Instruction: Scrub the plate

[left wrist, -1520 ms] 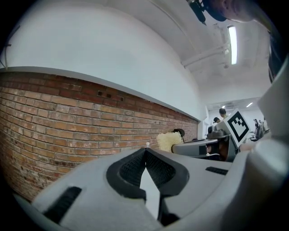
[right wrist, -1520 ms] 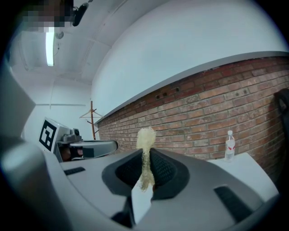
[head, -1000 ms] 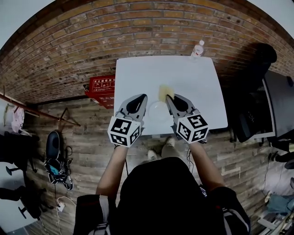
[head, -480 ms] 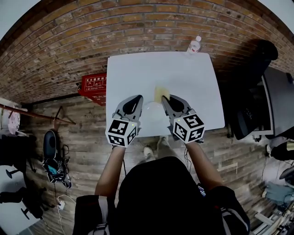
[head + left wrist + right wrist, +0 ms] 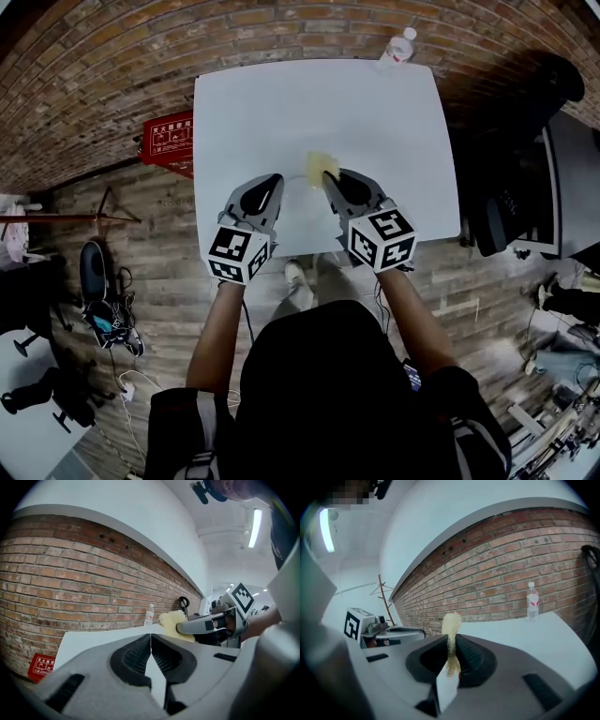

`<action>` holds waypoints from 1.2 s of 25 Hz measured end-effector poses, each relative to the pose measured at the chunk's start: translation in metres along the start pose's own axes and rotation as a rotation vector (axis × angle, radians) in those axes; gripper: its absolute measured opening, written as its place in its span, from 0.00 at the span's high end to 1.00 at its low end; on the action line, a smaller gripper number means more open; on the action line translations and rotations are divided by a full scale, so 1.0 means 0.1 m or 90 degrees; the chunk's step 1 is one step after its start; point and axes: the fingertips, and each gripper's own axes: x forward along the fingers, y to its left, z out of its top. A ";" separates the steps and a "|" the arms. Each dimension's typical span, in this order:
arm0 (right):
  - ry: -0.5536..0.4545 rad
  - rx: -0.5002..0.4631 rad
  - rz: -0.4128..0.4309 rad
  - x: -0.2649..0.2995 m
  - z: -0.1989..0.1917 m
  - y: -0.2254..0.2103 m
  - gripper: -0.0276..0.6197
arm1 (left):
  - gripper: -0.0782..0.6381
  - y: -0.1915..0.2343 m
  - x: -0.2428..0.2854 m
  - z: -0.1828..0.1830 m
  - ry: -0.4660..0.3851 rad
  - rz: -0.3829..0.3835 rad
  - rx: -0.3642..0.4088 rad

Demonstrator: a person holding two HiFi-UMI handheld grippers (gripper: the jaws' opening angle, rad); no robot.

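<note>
A white plate lies near the front edge of the white table, faint against it, between my two grippers. My right gripper is shut on a yellow sponge, which sticks out past the jaws at the plate's far right side. My left gripper is shut with nothing between its pads, at the plate's left side. In the left gripper view the right gripper and the sponge show to the right. The plate is hidden in both gripper views.
A clear water bottle stands at the table's far right corner by the brick wall. A red box sits on the floor left of the table. Black furniture stands to the right.
Both grippers have sunk together toward the table and the plate, staying side by side. The sponge stays gripped in the right one; the left stays shut.
</note>
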 end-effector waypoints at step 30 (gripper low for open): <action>0.150 0.050 0.013 0.38 -1.24 -0.35 0.89 | 0.86 -0.20 0.42 -1.67 0.220 -0.111 0.056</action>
